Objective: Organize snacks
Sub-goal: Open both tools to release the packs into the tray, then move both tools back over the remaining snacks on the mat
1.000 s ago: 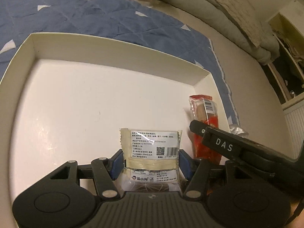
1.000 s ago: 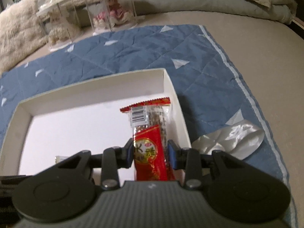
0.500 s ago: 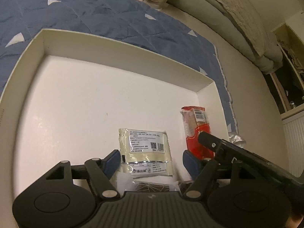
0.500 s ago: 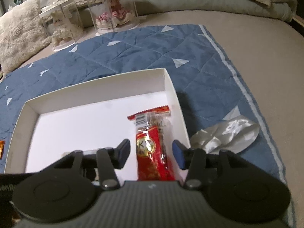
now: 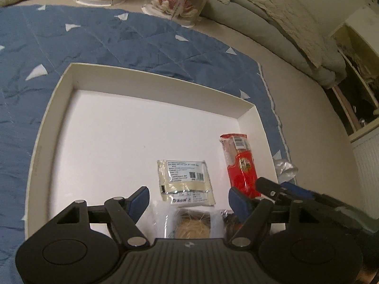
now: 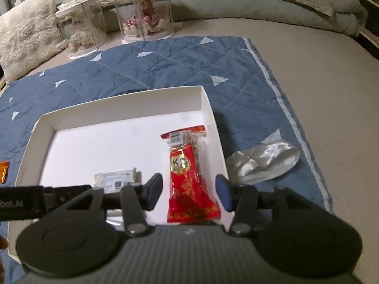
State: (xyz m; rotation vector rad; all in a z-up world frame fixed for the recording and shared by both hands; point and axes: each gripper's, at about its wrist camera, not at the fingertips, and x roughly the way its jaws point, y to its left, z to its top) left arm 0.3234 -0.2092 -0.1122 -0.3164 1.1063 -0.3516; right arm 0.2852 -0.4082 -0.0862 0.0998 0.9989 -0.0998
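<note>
The left gripper has its jaws opening, its blue pads clear of the cream snack packet that lies flat just ahead of and between them on the floor of the white cardboard box; nearer the camera, a clear-wrapped biscuit sits under the gripper body. The right gripper stands part-way open around the lower end of the red snack bar packet, its pads not touching the wrapper, which lies flat along the box's right wall. From the left gripper that red packet is just to the right, partly hidden behind the right gripper's black finger; from the right gripper the cream packet is to the left, half hidden behind the left gripper's arm. The rest of the box floor ahead of both grippers is bare. Right of the box, beside its wall, a crumpled silvery wrapper lies on the blue quilted mat. An orange packet's corner shows at the far left. Farther ahead, two clear display cases holding dolls stand past the mat, beside a fluffy cushion and folded bedding.
</note>
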